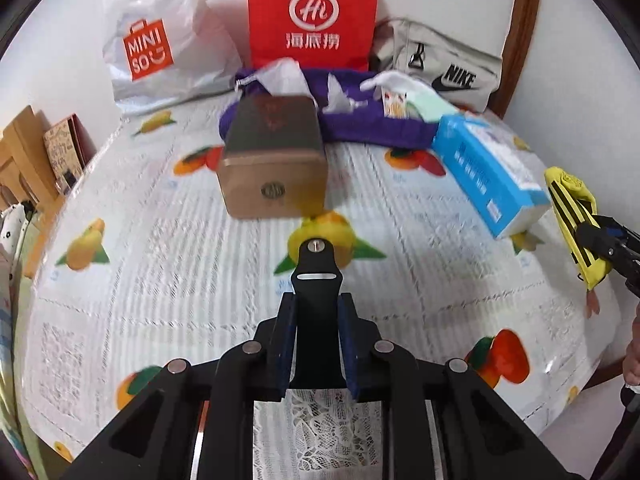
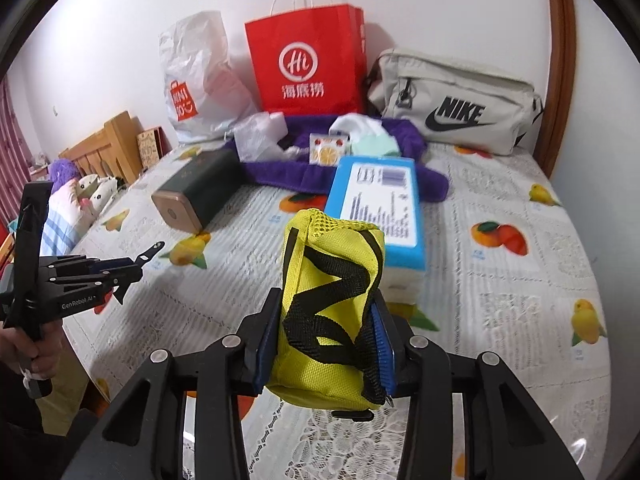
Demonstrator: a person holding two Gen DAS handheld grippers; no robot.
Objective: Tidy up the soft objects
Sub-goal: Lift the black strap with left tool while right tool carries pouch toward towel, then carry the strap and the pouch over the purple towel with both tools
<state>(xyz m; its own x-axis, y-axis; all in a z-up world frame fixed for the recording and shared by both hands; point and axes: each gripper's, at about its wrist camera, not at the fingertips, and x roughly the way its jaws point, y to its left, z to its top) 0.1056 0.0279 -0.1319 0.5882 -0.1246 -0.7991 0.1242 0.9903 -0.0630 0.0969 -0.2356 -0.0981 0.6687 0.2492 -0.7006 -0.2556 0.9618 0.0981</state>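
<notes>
My right gripper (image 2: 326,344) is shut on a yellow mesh pouch with black straps (image 2: 332,292) and holds it above the bed; the pouch also shows at the right edge of the left wrist view (image 1: 572,216). My left gripper (image 1: 316,308) is shut on a black strap-like piece (image 1: 316,276) over the bed, and shows from the side in the right wrist view (image 2: 120,268). A purple towel (image 2: 348,172) lies at the back with white and green soft items (image 2: 368,136) on it.
A red paper bag (image 2: 308,64), a white Miniso plastic bag (image 2: 196,84) and a beige Nike bag (image 2: 456,108) stand against the wall. A dark box (image 1: 272,156) and a blue tissue pack (image 2: 380,204) lie on the fruit-print bedspread (image 2: 500,300). Wooden headboard (image 2: 108,148) at left.
</notes>
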